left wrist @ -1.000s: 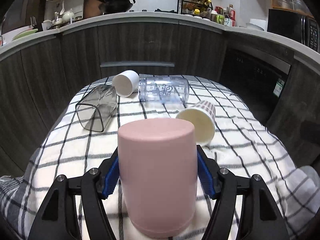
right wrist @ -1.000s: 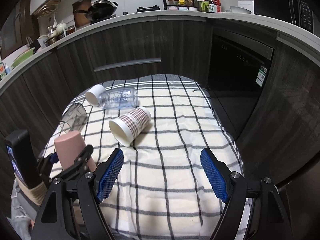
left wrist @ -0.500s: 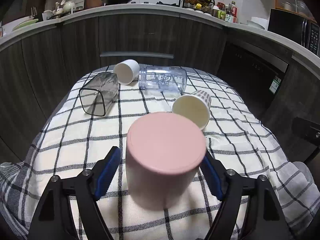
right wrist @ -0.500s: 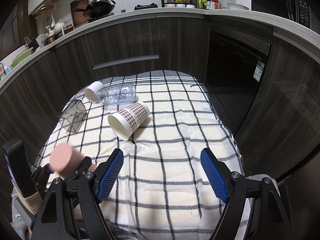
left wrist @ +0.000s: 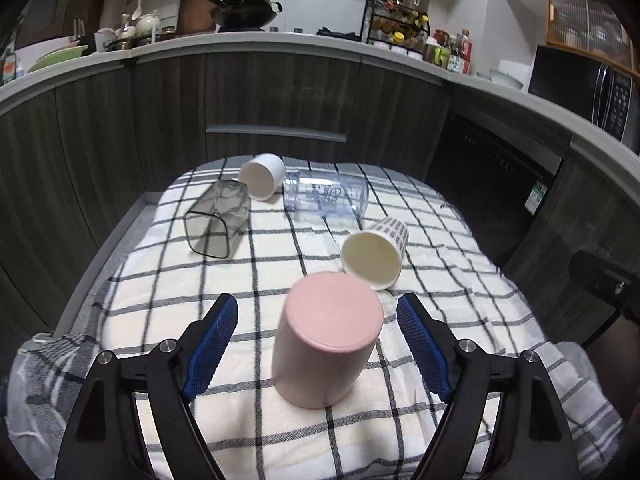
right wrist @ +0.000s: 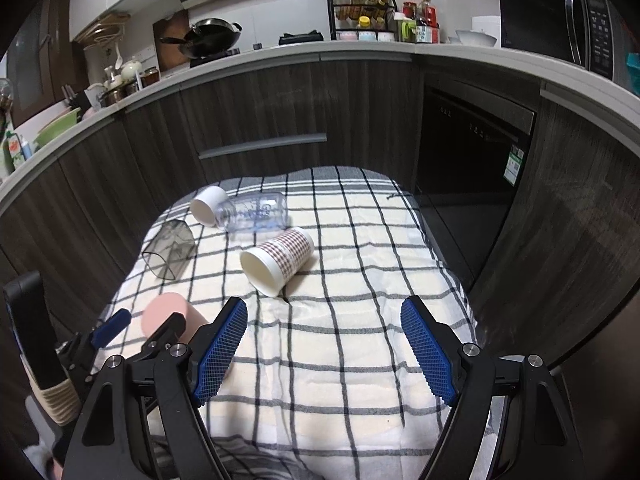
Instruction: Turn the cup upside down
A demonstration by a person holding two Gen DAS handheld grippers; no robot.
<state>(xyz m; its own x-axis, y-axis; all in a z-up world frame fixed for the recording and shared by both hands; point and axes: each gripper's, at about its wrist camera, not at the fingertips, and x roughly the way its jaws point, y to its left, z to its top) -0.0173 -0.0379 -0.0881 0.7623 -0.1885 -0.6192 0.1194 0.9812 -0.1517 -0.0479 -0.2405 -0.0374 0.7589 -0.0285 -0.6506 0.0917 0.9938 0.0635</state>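
I am holding my left gripper (left wrist: 318,312) with its blue ribbed pads spread wide, and the pink cup (left wrist: 326,338) is standing between them, touching neither. The cup is matte and smooth, a plain cylinder resting mouth-down on the checked cloth (left wrist: 400,432) with its flat base facing up. My right gripper (right wrist: 324,324) is hanging open too, holding nothing, with bare cloth lying between its pads.

Just beyond the pink cup a paper cup (left wrist: 374,252) with a brown plaid sleeve is lying on its side, its cream mouth turned toward me and nearly touching the pink cup's far edge. Farther back a clear plastic bottle (left wrist: 326,198) is lying on its side with a white cup (left wrist: 262,176) beside it, and a smoky, square-mouthed tumbler (left wrist: 216,220) is lying to the left. Open cloth is stretching to the left and right of the pink cup.

The cloth is soft, towel-like, cream with dark grid lines, rumpling at the near edge. Dark wood-grain cabinets (right wrist: 260,112) are curving around behind, under a pale countertop (left wrist: 280,42) carrying a wok (left wrist: 246,10).
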